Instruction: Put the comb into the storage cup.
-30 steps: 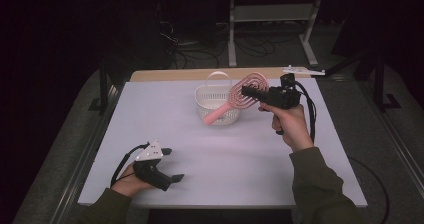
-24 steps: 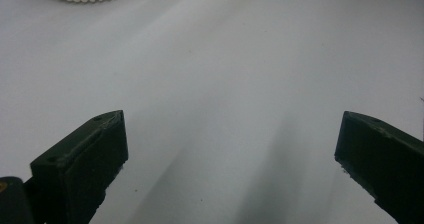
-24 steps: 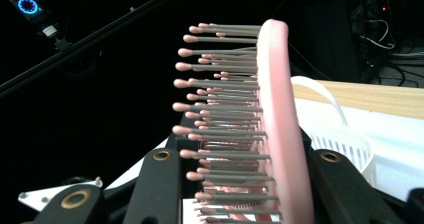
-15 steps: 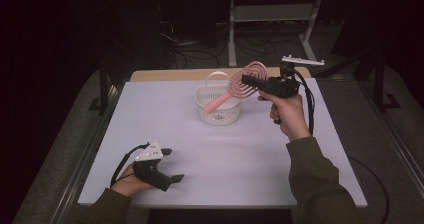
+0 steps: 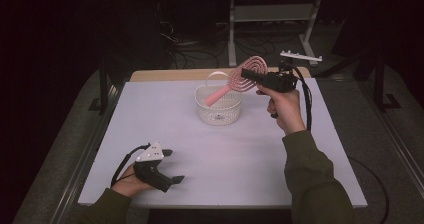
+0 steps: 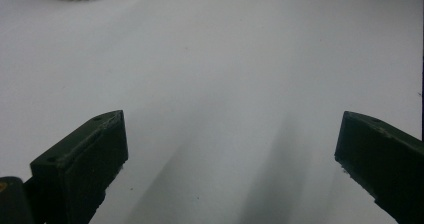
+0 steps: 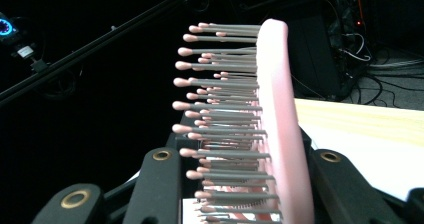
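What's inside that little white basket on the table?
The handle end of the pink plastic hairbrush dips into the white ribbed plastic basket, while the right gripper clamps the brush head above the rim. The basket's wall hides its floor, so anything else inside cannot be seen.

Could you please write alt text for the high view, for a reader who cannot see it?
The right gripper holds a pink hairbrush by its head above a white basket on a white table. The left gripper rests open near the table's front left corner.

sleeves: olive green | tools: black, brass screws | left tool: grey plate, black cable
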Motion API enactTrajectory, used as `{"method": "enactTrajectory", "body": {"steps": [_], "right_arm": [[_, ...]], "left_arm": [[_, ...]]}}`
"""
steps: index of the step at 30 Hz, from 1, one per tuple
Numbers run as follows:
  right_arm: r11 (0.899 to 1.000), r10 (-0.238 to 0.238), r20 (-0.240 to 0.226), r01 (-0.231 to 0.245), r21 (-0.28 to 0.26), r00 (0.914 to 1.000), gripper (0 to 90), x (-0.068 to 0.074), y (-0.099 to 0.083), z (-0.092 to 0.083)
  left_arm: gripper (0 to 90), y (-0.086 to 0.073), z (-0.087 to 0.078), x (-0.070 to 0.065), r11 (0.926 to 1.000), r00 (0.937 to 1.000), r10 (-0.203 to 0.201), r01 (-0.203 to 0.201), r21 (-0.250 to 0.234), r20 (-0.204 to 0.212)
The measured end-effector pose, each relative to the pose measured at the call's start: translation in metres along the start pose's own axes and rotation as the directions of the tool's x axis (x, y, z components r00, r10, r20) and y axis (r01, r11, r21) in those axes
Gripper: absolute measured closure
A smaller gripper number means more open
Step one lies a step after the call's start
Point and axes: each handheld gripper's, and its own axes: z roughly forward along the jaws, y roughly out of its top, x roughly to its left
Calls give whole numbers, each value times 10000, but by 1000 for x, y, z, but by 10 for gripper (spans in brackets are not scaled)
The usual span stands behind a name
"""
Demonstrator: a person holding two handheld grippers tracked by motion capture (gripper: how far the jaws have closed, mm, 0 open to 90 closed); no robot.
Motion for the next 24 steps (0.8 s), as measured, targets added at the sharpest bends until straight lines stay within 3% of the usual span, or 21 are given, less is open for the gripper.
{"method": "enactTrajectory", "body": {"steps": [24], "right_arm": [[9996,288,652,-283,-84,9975,630,-16,-16,37]], "left_arm": [[3,-1,2,0,9999,9999,27,-29,96,137]]}}
